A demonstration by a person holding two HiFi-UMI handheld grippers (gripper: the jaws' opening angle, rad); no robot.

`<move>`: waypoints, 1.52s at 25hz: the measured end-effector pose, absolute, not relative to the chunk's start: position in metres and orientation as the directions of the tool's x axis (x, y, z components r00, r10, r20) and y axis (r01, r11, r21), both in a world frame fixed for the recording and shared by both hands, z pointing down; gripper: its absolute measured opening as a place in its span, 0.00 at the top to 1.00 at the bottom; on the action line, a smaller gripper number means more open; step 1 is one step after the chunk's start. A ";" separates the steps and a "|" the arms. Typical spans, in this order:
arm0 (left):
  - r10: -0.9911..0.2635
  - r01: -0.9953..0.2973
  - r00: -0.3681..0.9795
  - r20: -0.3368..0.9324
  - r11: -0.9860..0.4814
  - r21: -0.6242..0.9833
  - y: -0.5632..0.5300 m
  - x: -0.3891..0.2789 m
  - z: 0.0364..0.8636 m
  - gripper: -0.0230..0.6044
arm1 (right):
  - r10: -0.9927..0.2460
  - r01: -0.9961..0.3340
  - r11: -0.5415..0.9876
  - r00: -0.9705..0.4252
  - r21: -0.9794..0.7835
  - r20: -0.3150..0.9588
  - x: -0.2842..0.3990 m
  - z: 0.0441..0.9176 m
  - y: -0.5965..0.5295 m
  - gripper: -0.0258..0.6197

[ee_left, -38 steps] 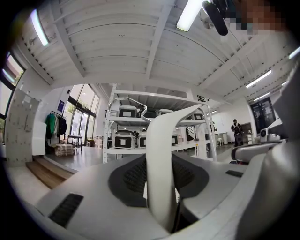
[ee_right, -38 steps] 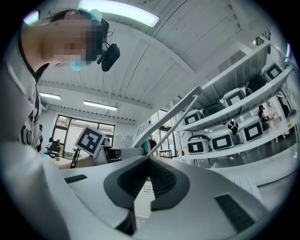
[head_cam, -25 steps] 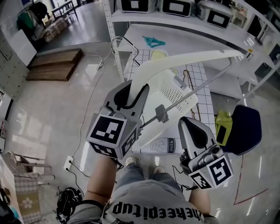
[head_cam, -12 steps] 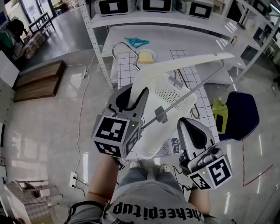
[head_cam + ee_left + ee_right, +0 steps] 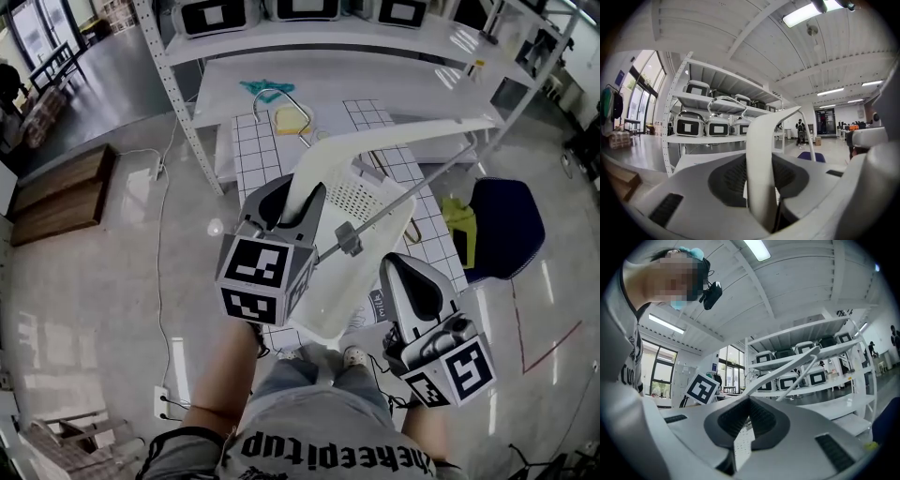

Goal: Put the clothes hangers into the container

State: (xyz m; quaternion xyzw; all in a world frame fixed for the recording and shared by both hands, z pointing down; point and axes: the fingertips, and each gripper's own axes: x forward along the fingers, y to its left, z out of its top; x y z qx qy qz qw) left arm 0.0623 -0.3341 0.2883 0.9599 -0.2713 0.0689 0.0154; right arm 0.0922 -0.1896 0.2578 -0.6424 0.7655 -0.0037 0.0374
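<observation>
Glossy grey flooring runs under a white shelf rack [image 5: 178, 103], with a low wooden platform [image 5: 56, 192] far left. Nearer the middle, the left gripper [image 5: 291, 202] has its jaws clamped on one arm-end of a white clothes hanger [image 5: 403, 131], which is held in the air above the perforated white container [image 5: 328, 323] on the gridded table [image 5: 246, 155]. Its metal hook [image 5: 272, 94] points away, and a thin bar carrying a clip [image 5: 349, 239] spans below. The hanger looks light and stiff but long, so held by its end it will probably lever and swing; a hold closer to the hook would likely steady it. A teal hanger [image 5: 267, 87] lies beyond. The right gripper [image 5: 403, 262] has its jaws pressed together on nothing, beside a blue chair [image 5: 506, 225].
</observation>
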 end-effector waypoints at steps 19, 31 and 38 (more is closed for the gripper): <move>-0.507 -0.520 0.850 0.143 -0.850 0.081 -0.348 0.055 0.292 0.69 | -0.979 -0.979 0.199 -0.198 -0.033 -0.038 0.086 0.255 -0.204 0.96; -0.470 -0.476 0.876 0.109 -0.879 0.035 -0.325 0.051 0.276 0.89 | -0.969 -0.969 0.245 -0.244 -0.027 -0.050 0.076 0.252 -0.208 0.96; -0.498 -0.500 0.863 0.091 -0.866 0.011 -0.318 0.040 0.265 0.95 | -0.956 -0.956 0.290 -0.289 -0.030 -0.054 0.068 0.253 -0.211 0.96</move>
